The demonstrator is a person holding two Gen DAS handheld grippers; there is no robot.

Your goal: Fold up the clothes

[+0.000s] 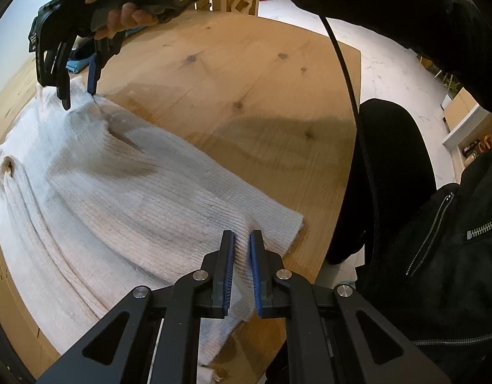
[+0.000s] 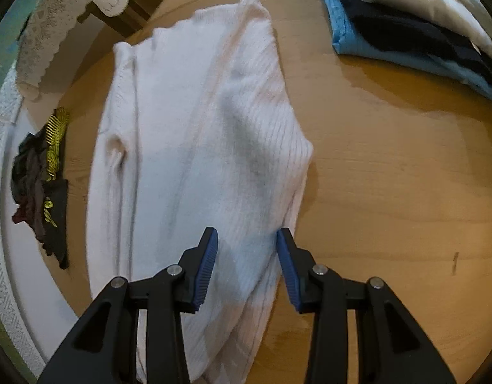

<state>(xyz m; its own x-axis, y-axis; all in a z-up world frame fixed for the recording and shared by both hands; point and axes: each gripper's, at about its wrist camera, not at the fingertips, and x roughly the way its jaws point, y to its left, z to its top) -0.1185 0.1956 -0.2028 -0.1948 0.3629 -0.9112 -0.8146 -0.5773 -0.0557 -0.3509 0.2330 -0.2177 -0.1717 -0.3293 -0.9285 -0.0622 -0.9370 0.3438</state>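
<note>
While the white ribbed sweater (image 1: 124,192) is lying spread across the round wooden table (image 1: 246,80), both grippers are pointing steeply down at it.

Left gripper (image 1: 242,240): it is sitting over the sweater's near corner, beside the table's edge; its blue pads (image 1: 254,275) are standing nearly together with a ridge of the knit pinched up between them, so it is gripping the sweater.

Right gripper (image 2: 247,240): in its own view it is hovering over the sweater's near edge with the jaws part-way apart, the fabric lying under the gap and not clamped; in the left wrist view its tips (image 1: 78,94) are reaching down onto the sweater's far corner.

Person: a hand (image 1: 124,16) is gripping the right tool's handle, and a black zipped jacket (image 1: 437,256) is showing at the table's edge, to the sweater's right in the left wrist view.

Folded stack (image 2: 415,22): blue, dark and white pieces are lying piled on the table, well apart from the sweater, beyond its far right side.

Dark garment (image 2: 41,188): a crumpled piece with gold print is lying off the table, left of the sweater.

Lace cloth (image 2: 63,9): it is hanging beyond the sweater's far left corner.
</note>
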